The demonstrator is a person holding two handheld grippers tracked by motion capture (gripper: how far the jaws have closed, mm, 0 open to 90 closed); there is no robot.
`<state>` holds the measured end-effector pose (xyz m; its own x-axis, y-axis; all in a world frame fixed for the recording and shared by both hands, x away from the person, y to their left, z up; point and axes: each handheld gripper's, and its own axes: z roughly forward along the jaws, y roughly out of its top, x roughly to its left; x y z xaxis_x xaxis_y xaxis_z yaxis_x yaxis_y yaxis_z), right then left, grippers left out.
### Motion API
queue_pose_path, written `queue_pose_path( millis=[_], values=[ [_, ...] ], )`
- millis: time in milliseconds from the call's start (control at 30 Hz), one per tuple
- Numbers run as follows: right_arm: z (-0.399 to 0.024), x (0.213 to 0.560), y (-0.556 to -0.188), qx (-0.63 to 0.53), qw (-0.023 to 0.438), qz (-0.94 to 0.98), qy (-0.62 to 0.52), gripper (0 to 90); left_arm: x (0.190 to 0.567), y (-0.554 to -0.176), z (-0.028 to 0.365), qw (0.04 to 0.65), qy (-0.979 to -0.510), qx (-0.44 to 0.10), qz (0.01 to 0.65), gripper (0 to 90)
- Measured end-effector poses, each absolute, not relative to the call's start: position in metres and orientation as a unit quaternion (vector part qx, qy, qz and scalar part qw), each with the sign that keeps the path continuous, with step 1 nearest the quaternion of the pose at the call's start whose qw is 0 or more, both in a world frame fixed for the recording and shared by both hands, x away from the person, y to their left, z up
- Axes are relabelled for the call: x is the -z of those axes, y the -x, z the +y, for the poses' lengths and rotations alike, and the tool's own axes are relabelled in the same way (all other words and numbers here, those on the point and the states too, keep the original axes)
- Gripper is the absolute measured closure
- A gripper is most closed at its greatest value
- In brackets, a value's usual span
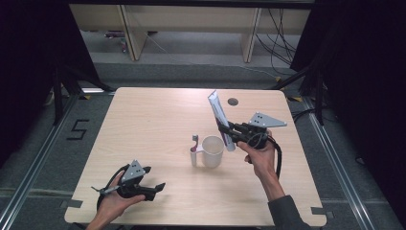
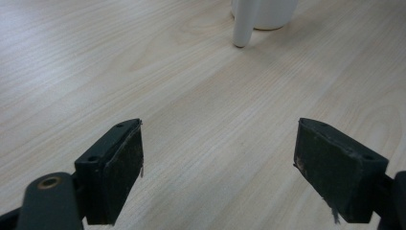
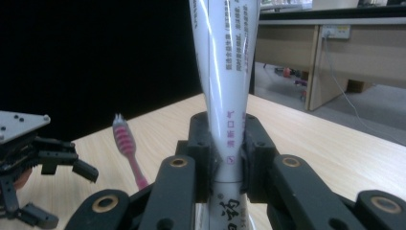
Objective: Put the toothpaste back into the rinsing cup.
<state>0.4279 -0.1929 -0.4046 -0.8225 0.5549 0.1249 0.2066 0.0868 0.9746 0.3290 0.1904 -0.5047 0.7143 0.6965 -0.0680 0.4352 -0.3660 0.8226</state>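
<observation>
Jaws of the right gripper (image 1: pixel 229 132) clamp the toothpaste tube (image 1: pixel 220 117) at center-right, not yet in the cup (image 1: pixel 212 151); left gripper (image 1: pixel 154 178) idles wide open, lower left.

On the surface (image 1: pixel 153 120) the cup (image 1: pixel 212 151) stands near the centre, the toothbrush (image 1: pixel 194 149) leaning on it at nine o'clock. The toothpaste tube (image 1: pixel 221 120) rises at two o'clock of the cup, clamped in the right gripper (image 1: pixel 233 132); the left gripper (image 1: pixel 154 181) lies at seven o'clock.
</observation>
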Motion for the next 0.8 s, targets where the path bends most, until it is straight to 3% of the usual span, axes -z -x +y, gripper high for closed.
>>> queue_pose_path(
  millis=[800],
  values=[
    [-0.165,0.432,-0.445,-0.636,0.119,0.715,-0.266,77.6,0.506,-0.329,0.191,0.439,-0.818,-0.147,0.34,17.0]
  ],
)
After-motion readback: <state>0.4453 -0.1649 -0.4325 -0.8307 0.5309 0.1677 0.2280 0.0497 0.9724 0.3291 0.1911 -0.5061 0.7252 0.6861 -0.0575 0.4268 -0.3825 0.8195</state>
